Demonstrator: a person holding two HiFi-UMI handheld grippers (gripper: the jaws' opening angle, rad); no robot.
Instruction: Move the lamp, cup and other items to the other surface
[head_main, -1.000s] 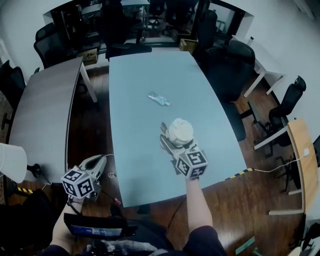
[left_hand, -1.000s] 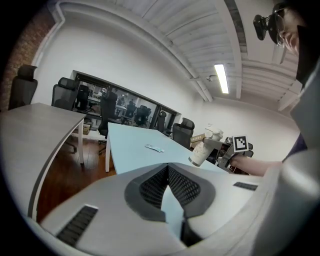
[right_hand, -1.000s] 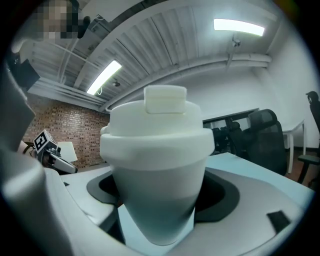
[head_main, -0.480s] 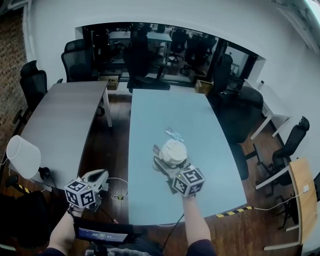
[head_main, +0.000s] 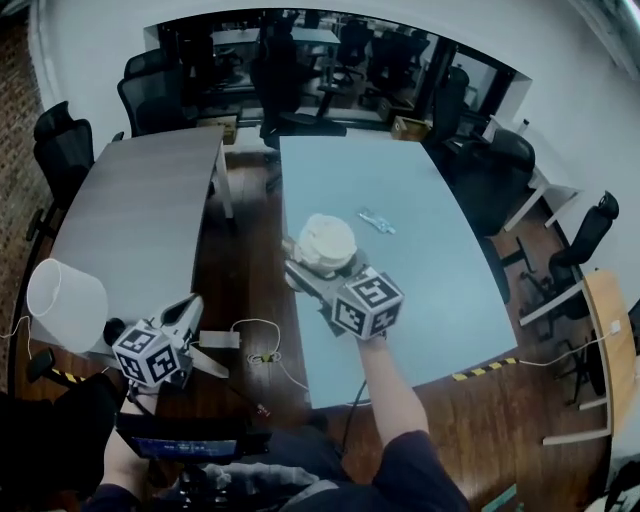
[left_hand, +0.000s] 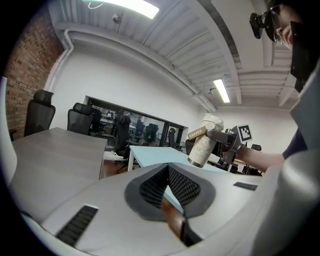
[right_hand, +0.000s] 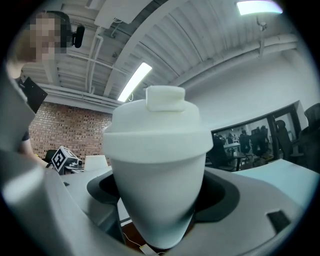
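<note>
White paper cup (head_main: 325, 240), lid on, sat clamped in my right gripper (head_main: 320, 268) in the head view, held in the air over the left edge of the blue table (head_main: 420, 280), next to the gap before the grey table (head_main: 140, 210). My left gripper (head_main: 188, 312) hung empty by the near end of the grey table, just beside the lamp (head_main: 65, 305) that stood on that table's near corner. A small clear packet (head_main: 378, 220) lay on the blue table.

From the left gripper view, its jaws were pressed together with nothing between them, and the cup showed beyond them, upright.

From the right gripper view, the cup filled the space between the jaws, which pressed on its sides below the lid.

I judged the step to be carrying the cup across to the grey table. The next move called for keeping it upright over the gap and setting it down on bare tabletop, clear of the lamp.
</note>
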